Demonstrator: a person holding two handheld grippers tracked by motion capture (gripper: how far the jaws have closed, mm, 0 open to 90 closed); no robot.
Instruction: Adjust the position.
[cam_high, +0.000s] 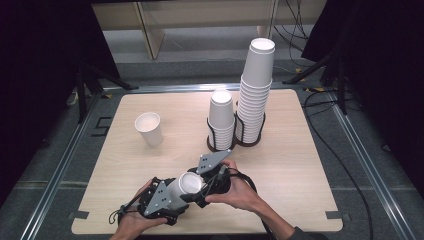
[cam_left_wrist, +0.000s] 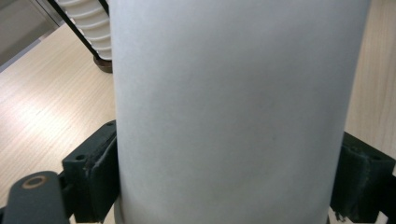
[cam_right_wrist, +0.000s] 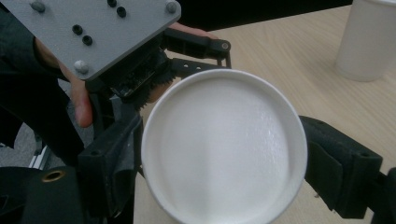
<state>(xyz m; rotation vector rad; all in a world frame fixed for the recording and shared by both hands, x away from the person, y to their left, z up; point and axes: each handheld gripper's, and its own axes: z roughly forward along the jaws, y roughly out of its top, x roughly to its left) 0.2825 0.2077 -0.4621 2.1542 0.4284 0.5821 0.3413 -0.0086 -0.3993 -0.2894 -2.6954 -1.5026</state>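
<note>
Nearest the high-view camera: two hands at the near edge of the bench (cam_high: 280, 200), each with a hand-held gripper. Left hand-held gripper (cam_high: 176, 192) and right hand-held gripper (cam_high: 199, 190) meet on one white paper cup (cam_high: 187, 184), lying on its side above the bench surface with its mouth facing the camera. Landmark: the black cup rack (cam_high: 235, 142) at bench centre, holding a short stack of cups (cam_high: 221, 117) and, just beside it on the right, a tall stack of cups (cam_high: 256, 90). Held cup is near the rack, on the person's side of it and a little left. A single upright cup (cam_high: 149, 129) stands well left of the rack, apart from everything else

Left gripper view: cup wall (cam_left_wrist: 231, 112) sits between the two black jaws, which press on it at both sides; left hand-held gripper (cam_left_wrist: 224, 186) is clamped on the cup. Part of the rack with ribbed cup rims (cam_left_wrist: 91, 28) shows at upper left, near the held cup

Right gripper view: cup's round end (cam_right_wrist: 224, 149) faces the lens, between the right hand-held gripper's (cam_right_wrist: 224, 177) jaws, which stand against its rim on either side; appears clamped on the cup too. Left hand-held gripper's grey plate (cam_right_wrist: 93, 32) is at upper left, fingers (cam_right_wrist: 79, 100) behind it. The upright cup (cam_right_wrist: 366, 39) is at upper right
</note>
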